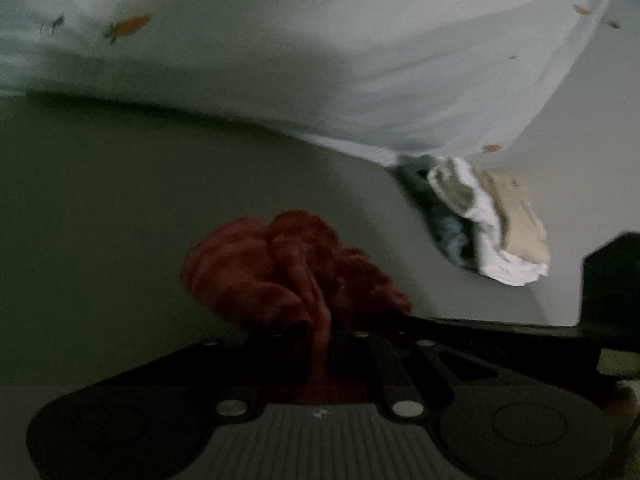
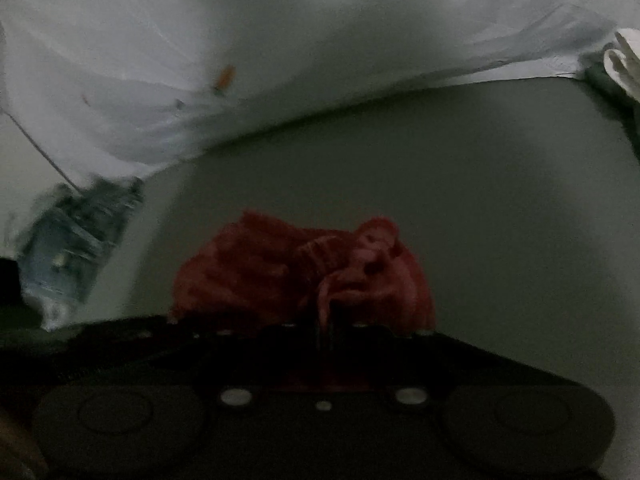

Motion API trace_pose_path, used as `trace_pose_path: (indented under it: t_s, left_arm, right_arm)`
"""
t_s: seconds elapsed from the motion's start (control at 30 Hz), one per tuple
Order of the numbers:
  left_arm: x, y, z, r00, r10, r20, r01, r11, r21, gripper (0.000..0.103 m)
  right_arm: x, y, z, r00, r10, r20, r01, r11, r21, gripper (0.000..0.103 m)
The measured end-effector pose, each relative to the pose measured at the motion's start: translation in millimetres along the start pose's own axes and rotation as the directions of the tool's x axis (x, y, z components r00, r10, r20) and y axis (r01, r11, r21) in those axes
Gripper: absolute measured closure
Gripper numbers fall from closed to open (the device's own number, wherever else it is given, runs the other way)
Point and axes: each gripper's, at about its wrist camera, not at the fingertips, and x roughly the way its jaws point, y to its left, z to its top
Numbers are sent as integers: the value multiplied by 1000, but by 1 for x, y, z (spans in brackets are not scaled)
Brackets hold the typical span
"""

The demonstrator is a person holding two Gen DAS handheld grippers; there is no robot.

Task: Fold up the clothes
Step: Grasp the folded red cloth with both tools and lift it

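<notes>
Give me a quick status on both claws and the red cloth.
Left claw and right claw shut on red cloth. Cloth bunched. Clothes pile off to the side.

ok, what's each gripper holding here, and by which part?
Both hold the red garment. Left gripper is shut on a bunched fold of it; right gripper pinches another gathered fold. Which edges these are cannot be told.

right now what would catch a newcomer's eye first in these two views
The dark red garment stands out, bunched at the bottom centre of both views, with the left gripper and the right gripper each shut on a fold of it. Behind it hangs a pale sheet dotted with small orange motifs, and a small clothes pile lies right of centre in the left view.
</notes>
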Motion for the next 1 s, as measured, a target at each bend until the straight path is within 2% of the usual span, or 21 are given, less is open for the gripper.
trace_pose_path:
  t_s: [0.13,0.27,0.43,0.53,0.63,0.83,1.0]
  left_arm:
    - [-39,-5,-8,998,27,48,-28,1000,12,93]
    - [-72,8,-15,998,14,61,-12,1000,-28,93]
    - [-94,23,-19,998,-42,43,45,996,-73,93]
    - [-101,22,-19,995,-93,40,95,995,-39,93]
    - [-102,20,-20,988,-151,30,152,987,-45,93]
    - [-92,3,-28,960,-280,-11,279,960,-28,93]
    - [-78,-26,-26,933,-358,-39,358,934,-11,93]
  right_arm:
    - [-13,16,-7,998,67,14,-67,996,53,99]
    - [-19,32,-14,996,77,43,-81,993,87,99]
    - [-36,63,-28,998,5,61,-9,997,78,99]
    - [-50,74,-34,996,-50,76,43,995,95,99]
    - [-60,78,-41,990,-107,90,95,987,127,99]
    - [-87,77,-54,964,-244,108,225,961,163,99]
    - [-120,53,-59,933,-330,141,295,929,224,99]
